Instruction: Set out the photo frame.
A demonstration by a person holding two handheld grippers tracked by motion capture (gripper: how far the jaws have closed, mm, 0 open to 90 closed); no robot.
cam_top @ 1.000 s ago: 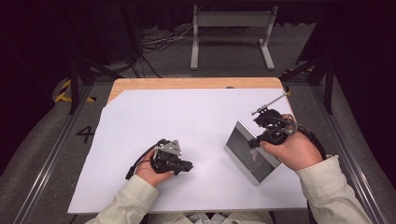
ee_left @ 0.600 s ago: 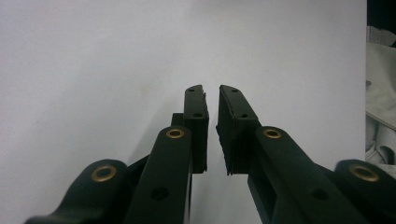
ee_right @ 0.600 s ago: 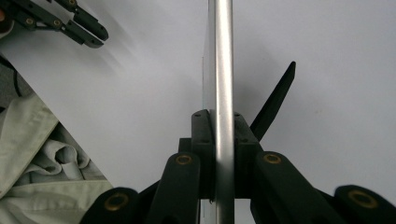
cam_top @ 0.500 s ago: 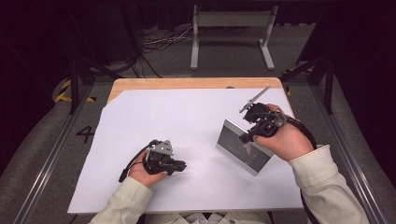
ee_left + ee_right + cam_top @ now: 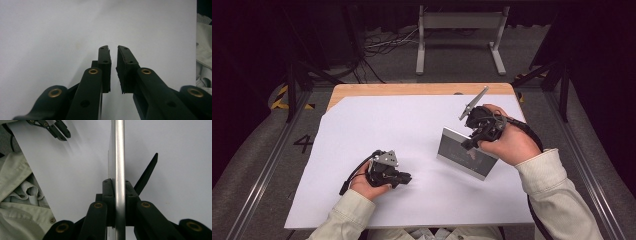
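Pinching the silver picture frame (image 5: 466,156) by its top edge, the right tool (image 5: 473,140) needed a gentle, level descent; the left tool (image 5: 113,65) idled slightly spread, empty.

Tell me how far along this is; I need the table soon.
Done: the right gripper is shut on the silver picture frame's top edge. In hand: the frame stands on the white sheet, its black stand swung out behind. Left: releasing it; the left gripper holds nothing.

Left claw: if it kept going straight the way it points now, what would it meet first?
Probably nothing: ahead of the left claw lies only bare white table sheet, and the picture frame sits off its line.
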